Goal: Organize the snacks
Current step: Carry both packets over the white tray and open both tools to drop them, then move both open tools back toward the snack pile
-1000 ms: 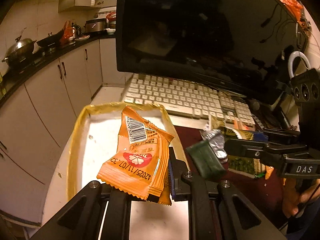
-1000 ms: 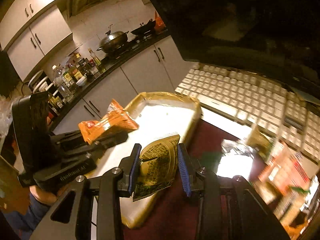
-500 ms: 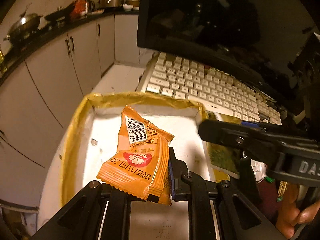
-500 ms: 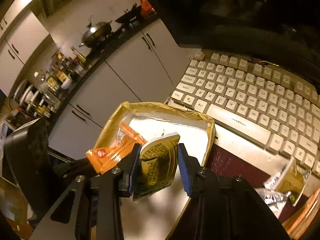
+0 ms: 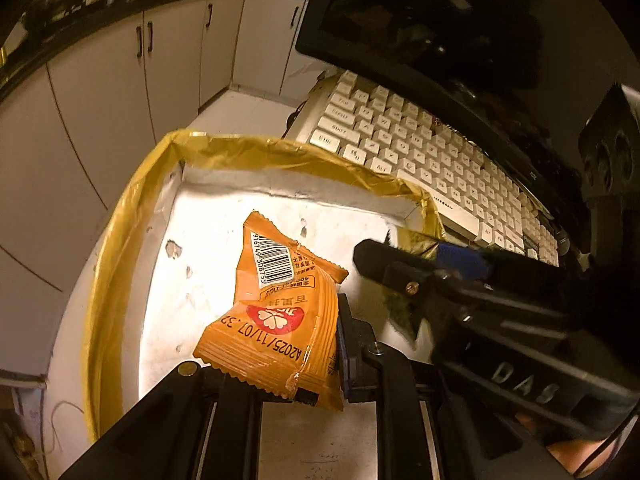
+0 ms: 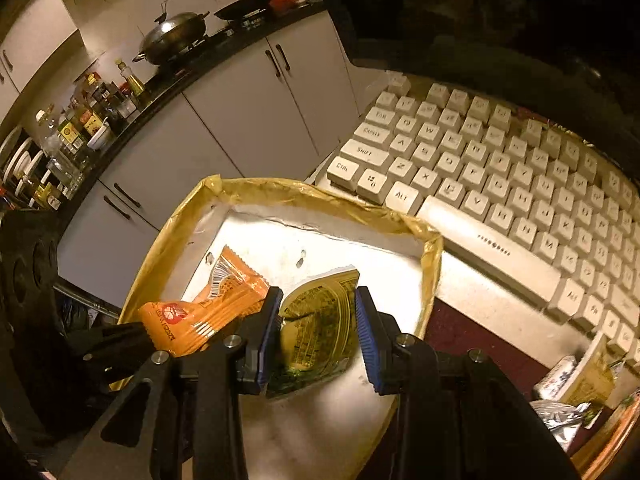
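My left gripper (image 5: 296, 352) is shut on an orange snack packet (image 5: 280, 312) and holds it over the white tray with a yellow rim (image 5: 120, 216). The same packet shows in the right wrist view (image 6: 200, 312), left of my right gripper. My right gripper (image 6: 316, 336) is shut on a green-gold snack packet (image 6: 320, 320), also over the tray (image 6: 304, 194). In the left wrist view the right gripper (image 5: 420, 276) reaches in from the right, close beside the orange packet.
A white keyboard (image 6: 500, 176) lies just behind the tray, under a dark monitor (image 5: 440, 20). More snack packets (image 6: 576, 388) lie on the dark red mat at the right. Kitchen cabinets (image 6: 240, 120) stand beyond the table's left edge.
Both grippers have moved forward and down over the tray, each still holding its packet. The right gripper has swung left from the mat and now sits beside the left one.
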Demonstrator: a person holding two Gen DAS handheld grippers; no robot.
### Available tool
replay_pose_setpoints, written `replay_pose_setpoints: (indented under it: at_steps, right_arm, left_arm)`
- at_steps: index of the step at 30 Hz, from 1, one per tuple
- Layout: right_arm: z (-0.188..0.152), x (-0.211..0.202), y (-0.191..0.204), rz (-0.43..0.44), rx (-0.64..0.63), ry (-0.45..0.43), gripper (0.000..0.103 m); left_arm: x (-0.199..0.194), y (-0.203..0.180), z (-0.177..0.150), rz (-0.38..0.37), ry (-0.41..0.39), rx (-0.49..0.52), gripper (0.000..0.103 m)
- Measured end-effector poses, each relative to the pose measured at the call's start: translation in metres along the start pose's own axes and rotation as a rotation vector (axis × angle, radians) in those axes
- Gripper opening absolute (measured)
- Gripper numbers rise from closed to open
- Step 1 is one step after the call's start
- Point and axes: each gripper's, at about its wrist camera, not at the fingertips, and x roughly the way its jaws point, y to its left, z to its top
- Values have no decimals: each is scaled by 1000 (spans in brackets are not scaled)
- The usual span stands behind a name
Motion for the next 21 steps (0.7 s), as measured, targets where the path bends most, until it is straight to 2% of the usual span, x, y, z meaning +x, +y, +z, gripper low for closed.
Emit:
replay_pose_setpoints:
  at_steps: [8,12,14,16,21]
  right_arm:
    - [-6,0,-2,23,26,-27,37]
    - [-7,-8,-1,1,9,-36,45]
    - [-9,-15,-2,0,8,-54,46]
    - [-10,-22,-5,7,11,-62,46]
    - [-19,-45,-17,38,35,-79,46]
  left_arm:
    - [9,-1,-1,-15,24,-6,14]
    - [6,-3,-2,-16,20,4,15]
    - [5,-2,-3,-15,17,5,24]
    - [3,-1,-4,-11,11,3,29]
    - [-7,1,-8,-22,-12,6,29]
